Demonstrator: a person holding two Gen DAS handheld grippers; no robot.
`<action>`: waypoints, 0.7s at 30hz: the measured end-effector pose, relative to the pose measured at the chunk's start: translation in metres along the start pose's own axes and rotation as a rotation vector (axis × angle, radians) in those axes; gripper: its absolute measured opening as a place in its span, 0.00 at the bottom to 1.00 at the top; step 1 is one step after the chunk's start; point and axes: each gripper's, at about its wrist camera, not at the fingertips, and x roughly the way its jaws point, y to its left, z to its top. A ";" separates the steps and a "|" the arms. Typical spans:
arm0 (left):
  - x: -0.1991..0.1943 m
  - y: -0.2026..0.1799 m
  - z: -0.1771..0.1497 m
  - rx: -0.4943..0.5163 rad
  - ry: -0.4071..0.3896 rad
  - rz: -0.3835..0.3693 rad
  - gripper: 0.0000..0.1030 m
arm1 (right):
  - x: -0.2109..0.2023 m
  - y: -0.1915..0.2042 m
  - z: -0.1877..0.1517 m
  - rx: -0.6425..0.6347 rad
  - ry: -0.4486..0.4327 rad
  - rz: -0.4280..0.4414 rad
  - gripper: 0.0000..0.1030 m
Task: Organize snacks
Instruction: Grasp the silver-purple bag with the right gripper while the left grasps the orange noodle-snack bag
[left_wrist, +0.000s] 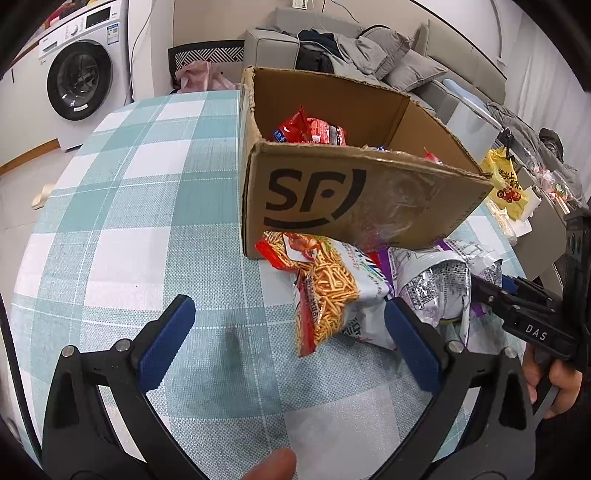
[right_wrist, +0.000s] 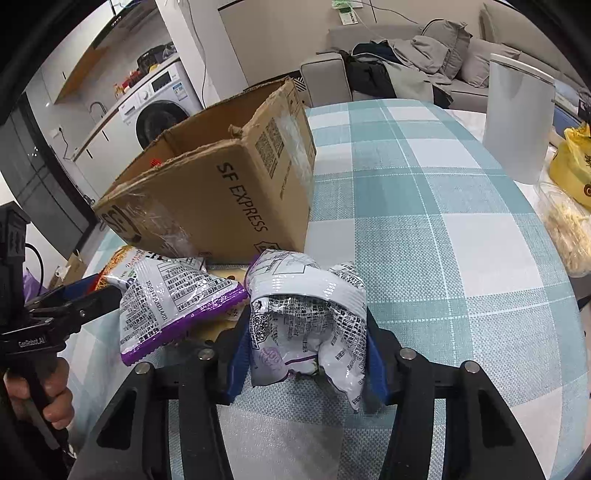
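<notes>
An open cardboard box (left_wrist: 369, 192) marked SF stands on the checked table, with red snack packs (left_wrist: 310, 131) inside. It also shows in the right wrist view (right_wrist: 221, 184). My left gripper (left_wrist: 288, 332) is open and empty, low over the table, with an orange-stick snack bag (left_wrist: 328, 291) lying at its right finger. My right gripper (right_wrist: 304, 354) is shut on a silver and purple snack bag (right_wrist: 306, 314), crumpled between the blue pads, just in front of the box. A second silver and purple bag (right_wrist: 173, 299) lies to its left. The right gripper also shows in the left wrist view (left_wrist: 517, 310).
The table has a teal and white checked cloth (right_wrist: 424, 206). A white upright container (right_wrist: 517, 122) and a yellow bag (right_wrist: 572, 170) stand at the right edge. A washing machine (left_wrist: 81, 77) and a grey sofa with clothes (left_wrist: 351, 48) are beyond the table.
</notes>
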 end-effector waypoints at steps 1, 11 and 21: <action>-0.001 0.000 -0.001 0.001 0.000 -0.001 0.99 | -0.002 -0.001 -0.001 0.003 -0.005 0.005 0.50; -0.001 0.001 0.001 0.015 -0.006 -0.011 0.99 | -0.025 -0.005 -0.008 0.018 -0.061 0.021 0.50; 0.022 -0.005 0.012 -0.010 0.030 -0.053 0.99 | -0.034 -0.001 -0.008 0.009 -0.068 0.004 0.50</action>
